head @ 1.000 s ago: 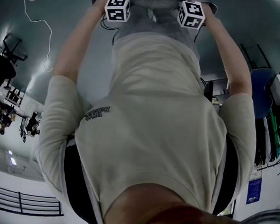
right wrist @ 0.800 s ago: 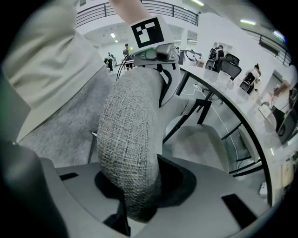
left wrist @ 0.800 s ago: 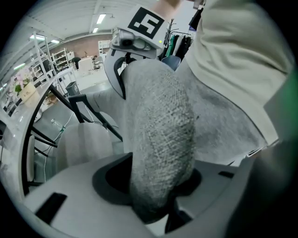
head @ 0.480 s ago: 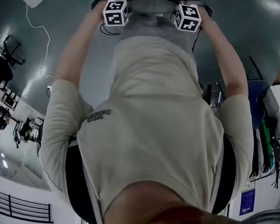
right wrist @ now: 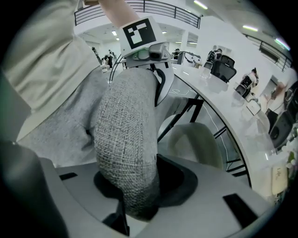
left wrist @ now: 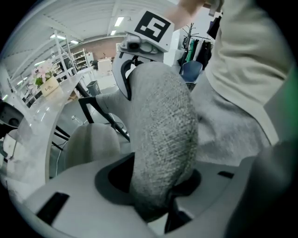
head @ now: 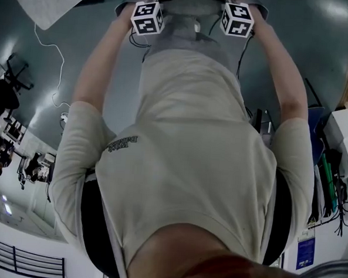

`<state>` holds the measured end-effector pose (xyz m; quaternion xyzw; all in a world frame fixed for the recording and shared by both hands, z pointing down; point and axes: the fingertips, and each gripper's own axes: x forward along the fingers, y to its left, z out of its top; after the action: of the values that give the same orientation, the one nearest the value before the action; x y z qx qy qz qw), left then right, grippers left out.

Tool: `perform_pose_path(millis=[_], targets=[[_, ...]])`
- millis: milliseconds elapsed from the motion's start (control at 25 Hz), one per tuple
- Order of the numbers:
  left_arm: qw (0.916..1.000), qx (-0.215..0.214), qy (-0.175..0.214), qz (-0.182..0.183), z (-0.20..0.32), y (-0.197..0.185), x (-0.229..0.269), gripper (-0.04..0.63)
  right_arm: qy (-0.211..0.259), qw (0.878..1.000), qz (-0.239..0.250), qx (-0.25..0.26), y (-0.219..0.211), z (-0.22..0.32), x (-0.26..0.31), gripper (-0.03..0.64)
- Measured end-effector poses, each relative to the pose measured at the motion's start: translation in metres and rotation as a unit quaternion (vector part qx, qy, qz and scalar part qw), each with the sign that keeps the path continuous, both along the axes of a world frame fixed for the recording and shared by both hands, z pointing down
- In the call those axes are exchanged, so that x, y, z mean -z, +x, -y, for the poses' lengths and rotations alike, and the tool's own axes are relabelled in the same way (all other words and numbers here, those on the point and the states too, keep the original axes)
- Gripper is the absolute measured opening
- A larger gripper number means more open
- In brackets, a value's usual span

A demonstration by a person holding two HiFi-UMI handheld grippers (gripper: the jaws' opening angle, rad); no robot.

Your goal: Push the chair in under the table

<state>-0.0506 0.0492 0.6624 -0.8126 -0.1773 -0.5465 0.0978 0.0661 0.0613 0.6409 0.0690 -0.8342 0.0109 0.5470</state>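
Observation:
The chair's grey woven back stands upright between the jaws of my left gripper, which is shut on its top edge. My right gripper clamps the same chair back a little further along. Its jaws are opening, with the fabric still between them. Beyond the back lies the chair's pale seat, partly under the white table. In the head view both arms reach forward to the left gripper and the right gripper at the top edge. The jaws are hidden there.
Black table legs cross beside the seat. A corner of a white table shows at the top left of the head view, with a white cable on the floor. A blue chair stands at the right. People sit at the far desks.
Both grippers have travelled forward together with the chair back in them. The white table corner at the top left of the head view has come further into the picture.

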Motion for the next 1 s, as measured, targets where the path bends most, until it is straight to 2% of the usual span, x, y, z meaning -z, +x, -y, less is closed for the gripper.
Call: perform_pose_path(millis=[320, 560, 1000], targets=[[0.9988, 0.045, -0.016, -0.008, 0.065, 0.048, 0.001, 0.160, -0.007, 1.000, -0.013, 0.016, 0.050, 0.078, -0.001, 0.157], [0.9971, 0.072, -0.025, -0.007, 0.104, 0.070, 0.004, 0.160, -0.013, 0.999, -0.016, 0.025, 0.071, 0.123, 0.003, 0.163], [0.9891, 0.146, -0.015, -0.016, 0.122, 0.093, 0.009, 0.160, -0.037, 0.997, -0.025, 0.066, 0.094, 0.140, 0.007, 0.160]])
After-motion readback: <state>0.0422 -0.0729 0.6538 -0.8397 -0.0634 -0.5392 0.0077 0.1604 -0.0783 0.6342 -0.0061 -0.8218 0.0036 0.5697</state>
